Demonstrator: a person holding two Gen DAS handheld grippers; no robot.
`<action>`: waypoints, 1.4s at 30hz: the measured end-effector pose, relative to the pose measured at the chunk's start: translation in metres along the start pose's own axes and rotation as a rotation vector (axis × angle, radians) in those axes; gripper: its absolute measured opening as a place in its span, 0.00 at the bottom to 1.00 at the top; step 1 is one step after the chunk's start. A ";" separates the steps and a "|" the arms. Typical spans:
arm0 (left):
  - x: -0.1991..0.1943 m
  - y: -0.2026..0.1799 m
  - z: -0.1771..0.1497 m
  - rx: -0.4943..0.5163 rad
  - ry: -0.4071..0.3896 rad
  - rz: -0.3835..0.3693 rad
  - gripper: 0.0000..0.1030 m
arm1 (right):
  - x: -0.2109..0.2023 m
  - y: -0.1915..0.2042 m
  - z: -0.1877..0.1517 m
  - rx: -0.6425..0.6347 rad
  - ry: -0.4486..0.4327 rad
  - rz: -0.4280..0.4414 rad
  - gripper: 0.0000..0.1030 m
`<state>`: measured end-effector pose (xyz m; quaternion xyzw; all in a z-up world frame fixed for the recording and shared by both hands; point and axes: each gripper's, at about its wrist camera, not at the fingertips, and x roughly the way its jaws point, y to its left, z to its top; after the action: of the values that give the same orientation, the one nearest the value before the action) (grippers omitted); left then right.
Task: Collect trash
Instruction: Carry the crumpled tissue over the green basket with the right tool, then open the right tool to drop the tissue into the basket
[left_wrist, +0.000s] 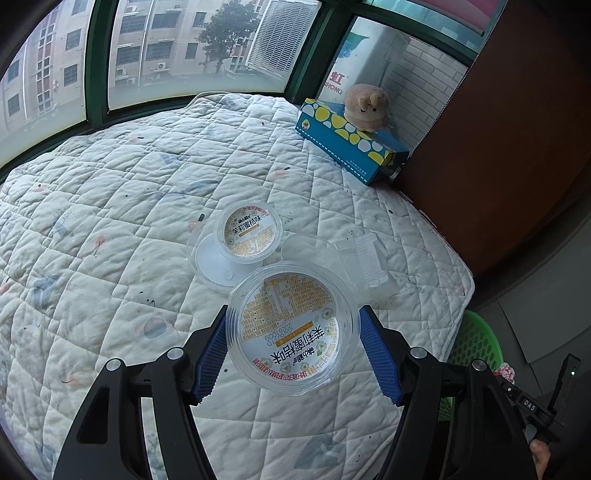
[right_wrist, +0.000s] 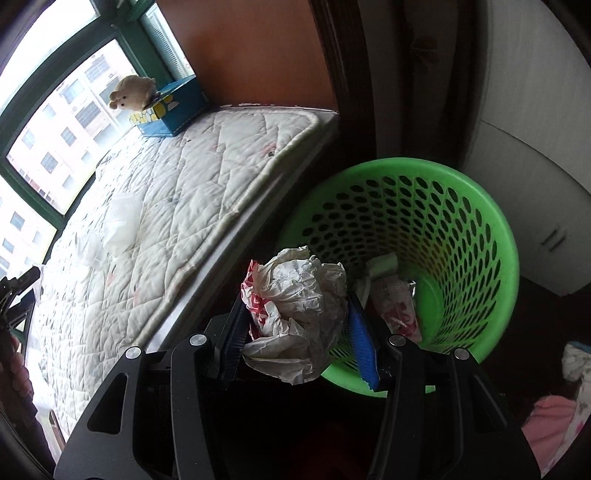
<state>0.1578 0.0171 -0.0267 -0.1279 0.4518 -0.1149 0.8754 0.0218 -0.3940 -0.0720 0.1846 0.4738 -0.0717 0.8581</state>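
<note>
My left gripper (left_wrist: 293, 332) is shut on a clear plastic cup with a printed yellow-and-white lid (left_wrist: 291, 326), held above the quilted mat (left_wrist: 110, 184). A second such cup (left_wrist: 248, 230) lies on the mat beyond it on a clear lid, with more clear plastic packaging (left_wrist: 365, 258) to its right. My right gripper (right_wrist: 295, 314) is shut on a crumpled white and red paper wad (right_wrist: 295, 302), held at the near rim of the green perforated basket (right_wrist: 461, 206). The basket holds some wrappers (right_wrist: 395, 295).
A blue tissue box (left_wrist: 351, 140) with a plush toy (left_wrist: 367, 107) on it stands at the mat's far corner by a brown wooden panel (left_wrist: 498, 147). Windows run behind the mat. The green basket (left_wrist: 476, 343) stands on the floor beside the mat's edge.
</note>
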 end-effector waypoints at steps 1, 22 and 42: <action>0.000 -0.001 0.000 0.002 0.001 0.000 0.64 | 0.000 -0.003 -0.001 0.004 0.001 -0.005 0.50; 0.002 -0.032 0.003 0.046 0.008 -0.035 0.64 | 0.006 -0.052 -0.007 0.098 0.018 -0.071 0.50; 0.005 -0.078 0.002 0.123 0.029 -0.082 0.64 | 0.001 -0.063 -0.004 0.134 -0.009 -0.035 0.60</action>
<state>0.1553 -0.0578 -0.0040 -0.0905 0.4509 -0.1801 0.8695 0.0002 -0.4498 -0.0906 0.2331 0.4673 -0.1191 0.8445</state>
